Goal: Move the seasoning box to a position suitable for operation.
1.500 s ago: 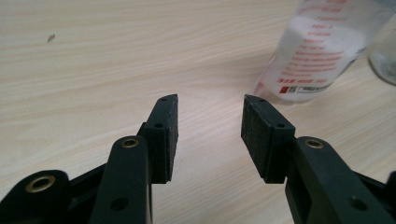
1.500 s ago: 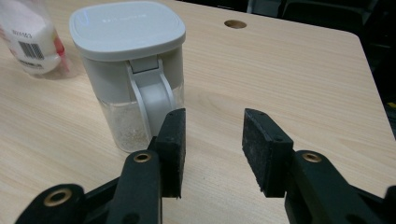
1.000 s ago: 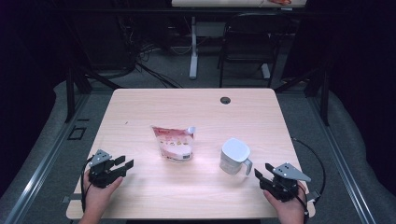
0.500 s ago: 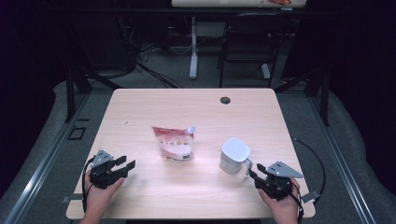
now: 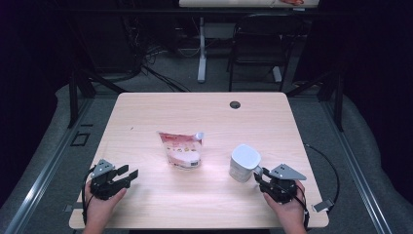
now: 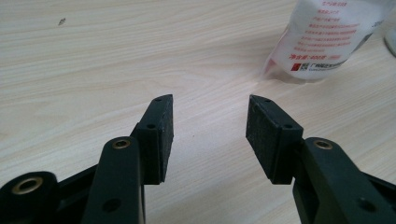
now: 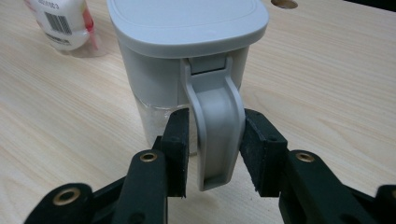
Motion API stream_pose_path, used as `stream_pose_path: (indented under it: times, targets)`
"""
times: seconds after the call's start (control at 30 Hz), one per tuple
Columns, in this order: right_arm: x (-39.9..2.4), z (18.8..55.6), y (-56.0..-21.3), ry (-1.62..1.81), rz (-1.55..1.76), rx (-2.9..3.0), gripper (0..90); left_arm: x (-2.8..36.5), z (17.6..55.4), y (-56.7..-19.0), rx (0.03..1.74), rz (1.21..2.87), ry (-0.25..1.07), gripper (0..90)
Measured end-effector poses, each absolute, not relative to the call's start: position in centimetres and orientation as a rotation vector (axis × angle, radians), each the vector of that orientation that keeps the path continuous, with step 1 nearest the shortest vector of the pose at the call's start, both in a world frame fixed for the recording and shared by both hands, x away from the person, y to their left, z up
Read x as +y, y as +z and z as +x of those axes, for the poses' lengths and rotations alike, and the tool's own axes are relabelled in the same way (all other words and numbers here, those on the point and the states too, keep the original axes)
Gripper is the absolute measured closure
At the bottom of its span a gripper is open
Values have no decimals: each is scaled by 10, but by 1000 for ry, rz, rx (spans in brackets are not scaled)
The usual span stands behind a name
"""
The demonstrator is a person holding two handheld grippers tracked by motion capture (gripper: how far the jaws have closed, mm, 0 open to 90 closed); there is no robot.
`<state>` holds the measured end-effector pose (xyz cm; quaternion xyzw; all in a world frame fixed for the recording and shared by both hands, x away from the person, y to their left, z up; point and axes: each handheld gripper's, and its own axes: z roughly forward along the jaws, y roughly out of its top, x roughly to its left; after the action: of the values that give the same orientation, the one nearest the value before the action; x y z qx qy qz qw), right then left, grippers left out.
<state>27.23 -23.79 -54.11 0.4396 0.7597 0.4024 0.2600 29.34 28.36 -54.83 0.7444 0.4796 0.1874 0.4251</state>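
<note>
A pale wooden worktop (image 5: 146, 117) seen from above, with a person's two hands coming in from its near edge, each holding a black two-jaw claw.

Near the near right corner stands a grey lidded jug (image 5: 243, 163) with a clear lower body, upright, its handle (image 7: 215, 126) turned toward the person, which suits a grasp from that side. The right claw (image 5: 263, 178) reaches level toward it. In the right gripper view the handle sits between the two jaws; these have just been closing, and the pads (image 7: 177, 149) stand right at its flanks, the right one seemingly touching, but a firm squeeze is not clearly shown. Taking the handle rather than the broad body seems sensible, since the body looks too wide for the jaws.

Near the middle of the worktop lies a flat plastic pouch (image 5: 182, 150) with red and white print, its spout toward the far right, well apart from the jug.

The left claw (image 5: 127, 175) rests by the near left corner, jaws apart with nothing between them, pointing toward the pouch. It appears to be waiting, likely to take the pouch once the jug is secured.
</note>
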Motion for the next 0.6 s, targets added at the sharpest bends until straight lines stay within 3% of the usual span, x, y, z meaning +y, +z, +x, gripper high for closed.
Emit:
stream_pose_path:
  times: [0.13,0.6]
  targets:
    - [-236,274,-541,1070,1178,2053,675,286,290,-548,1204,1864,476,520]
    - [-235,273,-539,1068,1156,2097,686,287,289,-549,1207,1867,479,520]
